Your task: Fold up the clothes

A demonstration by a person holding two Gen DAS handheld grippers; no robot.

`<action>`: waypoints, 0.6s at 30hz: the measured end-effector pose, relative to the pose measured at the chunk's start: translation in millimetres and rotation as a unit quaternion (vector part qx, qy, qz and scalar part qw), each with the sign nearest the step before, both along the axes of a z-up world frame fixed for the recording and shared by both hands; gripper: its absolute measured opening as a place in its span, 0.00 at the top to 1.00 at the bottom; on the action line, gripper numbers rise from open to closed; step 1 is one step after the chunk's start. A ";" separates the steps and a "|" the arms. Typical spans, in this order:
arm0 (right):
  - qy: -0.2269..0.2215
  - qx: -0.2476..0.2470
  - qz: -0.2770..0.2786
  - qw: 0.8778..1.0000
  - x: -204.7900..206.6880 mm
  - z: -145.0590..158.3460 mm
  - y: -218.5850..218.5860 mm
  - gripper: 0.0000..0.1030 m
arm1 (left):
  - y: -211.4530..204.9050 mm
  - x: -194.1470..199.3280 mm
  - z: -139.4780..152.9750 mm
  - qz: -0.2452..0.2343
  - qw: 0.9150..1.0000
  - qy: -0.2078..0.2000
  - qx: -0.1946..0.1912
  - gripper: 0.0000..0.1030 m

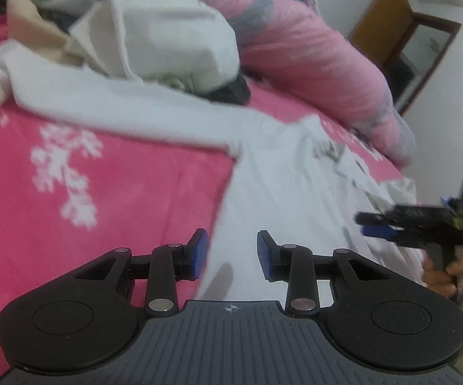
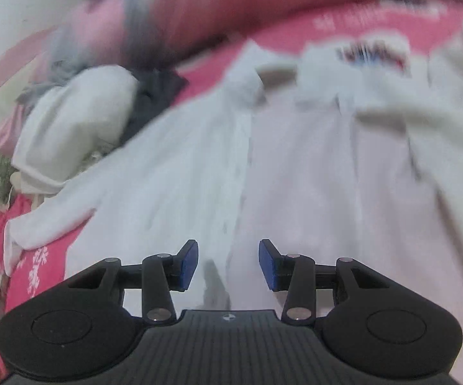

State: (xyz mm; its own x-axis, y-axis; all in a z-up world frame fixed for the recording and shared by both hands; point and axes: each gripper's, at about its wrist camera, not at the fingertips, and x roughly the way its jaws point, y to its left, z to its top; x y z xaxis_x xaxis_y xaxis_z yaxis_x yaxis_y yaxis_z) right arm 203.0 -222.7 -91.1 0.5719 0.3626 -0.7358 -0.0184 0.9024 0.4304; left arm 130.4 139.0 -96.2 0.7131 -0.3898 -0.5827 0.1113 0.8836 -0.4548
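A white long-sleeved garment lies spread on the pink bed sheet, one sleeve stretched out to the left. My left gripper is open and empty, low over the garment's left edge. My right gripper is open and empty, over the middle of the same white garment. The right gripper also shows in the left wrist view at the far right, held by a hand; there its jaw state is unclear. Both views are blurred.
A folded white pile with dark cloth under it sits beyond the sleeve. A pink and grey duvet lies along the far side of the bed. A wall and a wood-framed mirror stand at the right.
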 end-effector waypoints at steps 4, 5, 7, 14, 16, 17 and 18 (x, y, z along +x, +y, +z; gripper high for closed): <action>-0.001 -0.014 0.005 1.000 -8.7 -8.5 4.1 0.64 | -5.4 -4.4 -13.4 -0.011 1.000 0.017 0.017 0.67; -0.005 -0.025 0.008 1.000 -11.7 -7.8 5.6 0.64 | -4.2 -4.7 -10.7 -0.012 1.000 0.015 0.019 0.67; -0.010 -0.022 -0.005 1.000 -20.5 -0.8 -1.7 0.64 | -0.9 -4.0 0.5 -0.012 1.000 0.004 0.020 0.67; -0.102 -0.112 -0.032 0.988 -48.9 44.2 -41.5 0.63 | -18.5 23.9 52.9 -0.037 0.997 -0.042 0.050 0.66; -0.128 -0.138 -0.040 0.981 -57.0 57.1 -53.0 0.61 | -40.6 41.3 54.0 -0.050 0.996 -0.044 0.066 0.65; -0.142 -0.162 -0.033 0.976 -55.0 59.9 -52.8 0.61 | -51.6 50.1 54.5 -0.057 0.995 -0.045 0.074 0.65; -0.155 -0.186 -0.026 0.970 -52.5 62.5 -52.2 0.61 | -62.7 58.5 54.0 -0.063 0.994 -0.046 0.083 0.65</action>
